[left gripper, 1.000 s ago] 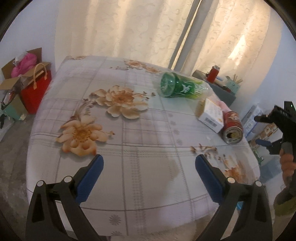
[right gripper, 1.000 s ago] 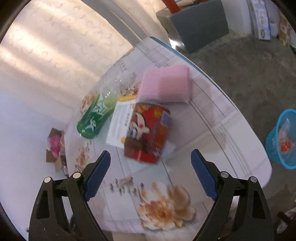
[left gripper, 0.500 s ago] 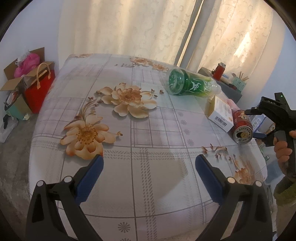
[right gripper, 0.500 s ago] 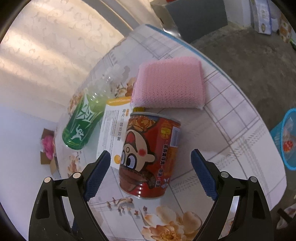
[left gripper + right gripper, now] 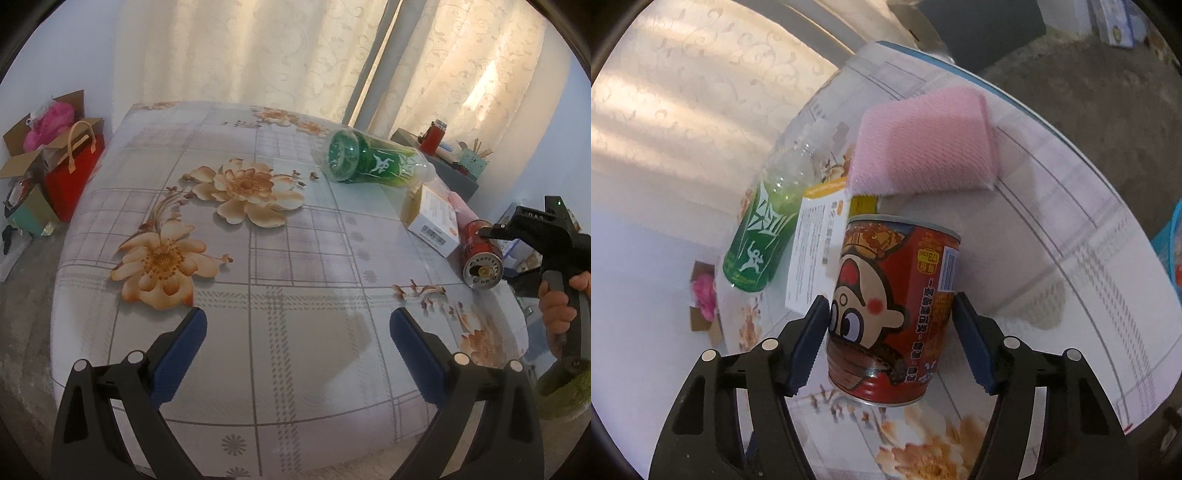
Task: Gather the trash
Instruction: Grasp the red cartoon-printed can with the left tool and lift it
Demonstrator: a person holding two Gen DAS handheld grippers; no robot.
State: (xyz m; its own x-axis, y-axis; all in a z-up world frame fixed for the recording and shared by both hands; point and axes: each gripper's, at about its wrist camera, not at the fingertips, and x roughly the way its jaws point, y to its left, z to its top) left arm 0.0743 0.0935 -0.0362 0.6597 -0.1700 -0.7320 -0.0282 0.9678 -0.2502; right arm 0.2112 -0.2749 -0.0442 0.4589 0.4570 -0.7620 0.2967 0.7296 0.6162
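Note:
A red cartoon-print can [image 5: 894, 306] lies on its side on the flowered tablecloth [image 5: 288, 258]. My right gripper [image 5: 890, 317] has its blue pads on both sides of the can, closing on it; it also shows at the right of the left wrist view [image 5: 484, 232], by the can [image 5: 480, 254]. A green plastic bottle [image 5: 373, 162] lies on its side behind a white carton [image 5: 432, 218], with a pink sponge [image 5: 923, 147] beside them. My left gripper [image 5: 295, 343] is open and empty over the table's near edge.
A blue waste basket [image 5: 1171, 251] stands on the floor at the right of the table. A red bag [image 5: 74, 173] and cardboard boxes [image 5: 33, 155] stand on the floor at the left. A grey side table [image 5: 443, 158] with small items stands behind, before the curtains.
My right gripper has moved in on the red can and its pads have closed from wide open to the can's sides. My left gripper has shifted a little over the table.

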